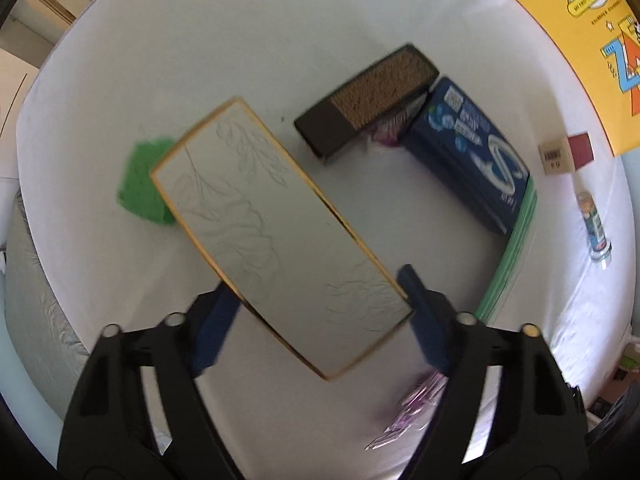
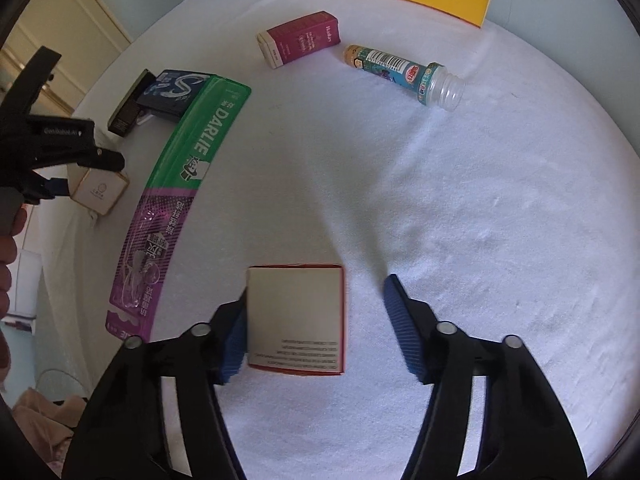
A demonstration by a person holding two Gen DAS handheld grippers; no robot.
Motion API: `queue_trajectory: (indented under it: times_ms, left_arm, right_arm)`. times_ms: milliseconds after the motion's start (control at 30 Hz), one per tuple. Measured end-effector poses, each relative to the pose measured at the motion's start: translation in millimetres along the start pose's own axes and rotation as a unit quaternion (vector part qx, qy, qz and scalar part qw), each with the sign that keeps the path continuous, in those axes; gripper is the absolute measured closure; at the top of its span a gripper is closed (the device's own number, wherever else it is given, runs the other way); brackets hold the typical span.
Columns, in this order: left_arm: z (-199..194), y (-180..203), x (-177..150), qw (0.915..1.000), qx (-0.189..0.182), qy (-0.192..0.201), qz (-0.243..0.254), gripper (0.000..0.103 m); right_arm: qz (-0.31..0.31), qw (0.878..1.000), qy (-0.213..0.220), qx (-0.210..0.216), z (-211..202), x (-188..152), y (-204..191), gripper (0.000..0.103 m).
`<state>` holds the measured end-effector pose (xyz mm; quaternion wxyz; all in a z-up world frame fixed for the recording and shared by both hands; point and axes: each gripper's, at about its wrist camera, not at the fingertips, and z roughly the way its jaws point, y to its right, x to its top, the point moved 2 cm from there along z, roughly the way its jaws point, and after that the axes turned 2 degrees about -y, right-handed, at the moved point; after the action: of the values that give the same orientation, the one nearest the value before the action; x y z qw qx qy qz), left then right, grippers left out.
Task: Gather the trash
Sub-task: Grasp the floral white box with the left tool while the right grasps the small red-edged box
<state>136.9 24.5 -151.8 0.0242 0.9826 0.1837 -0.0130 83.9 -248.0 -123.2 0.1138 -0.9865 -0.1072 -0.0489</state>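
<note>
Gold-trimmed and pale, a long flat box (image 1: 280, 240) fills the left wrist view, and we have it clamped crosswise between the blue fingers (image 1: 424, 320) of the left gripper (image 1: 316, 300), lifted clear above the white table (image 1: 200, 60). Below it lie a green scrap (image 1: 140, 184), a dark box with a brown textured face (image 1: 368, 100) and a blue box (image 1: 472, 160) just beside that one; a green strip of packaging (image 1: 508, 264) runs along the blue box's far side. From the right wrist view, our right gripper (image 2: 316, 312) hovers low over a small red-edged white box (image 2: 296, 320) lying on the table; the fingers stand apart, the left one touching or nearly touching the box's side, the right one well clear of it. A long Darlie toothpaste pack (image 2: 176, 200), a maroon carton (image 2: 300, 38) and an uncapped plastic bottle (image 2: 404, 72) wait farther off. We judge we are mid-collection: one piece is in hand on the left, a second is about to be gripped on the right. Next we should centre the right gripper on the box, then close squarely on its sides. No bin shows in either view.
</note>
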Motion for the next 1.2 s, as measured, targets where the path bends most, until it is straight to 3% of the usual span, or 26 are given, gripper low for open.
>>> queue_trajectory:
  times_ms: [100, 200, 600, 767, 967, 1200]
  left_arm:
    - [-0.7, -0.3, -12.1, 0.9997, -0.006, 0.003, 0.024, 0.048]
    - [-4.4, -0.2, -25.9, 0.999, -0.012, 0.008, 0.042, 0.051]
    - [-53.4, -27.9, -90.7, 0.9932, -0.055, 0.061, 0.082, 0.051]
    - [-77.5, -53.3, -83.4, 0.9884, -0.104, 0.081, 0.077, 0.051]
    - [-117.8, -79.7, -98.7, 0.9813, -0.149, 0.111, 0.051, 0.051]
    - [-149.5, -114.1, -117.2, 0.9815, -0.127, 0.137, 0.044, 0.051]
  right_arm:
    - [-0.001, 1.0, 0.004, 0.007, -6.7, -3.7, 1.0, 0.062]
    - [-0.011, 1.0, 0.011, 0.008, -16.1, -7.3, -0.6, 0.062]
    - [-0.048, 0.997, 0.059, 0.01, -72.3, -28.8, -21.4, 0.062]
    - [-0.064, 0.995, 0.074, 0.022, -84.5, -32.6, -40.7, 0.062]
    - [-0.081, 0.992, 0.091, 0.037, -95.4, -40.4, -63.3, 0.062]
    - [-0.118, 0.986, 0.103, 0.054, -105.6, -45.1, -89.8, 0.062]
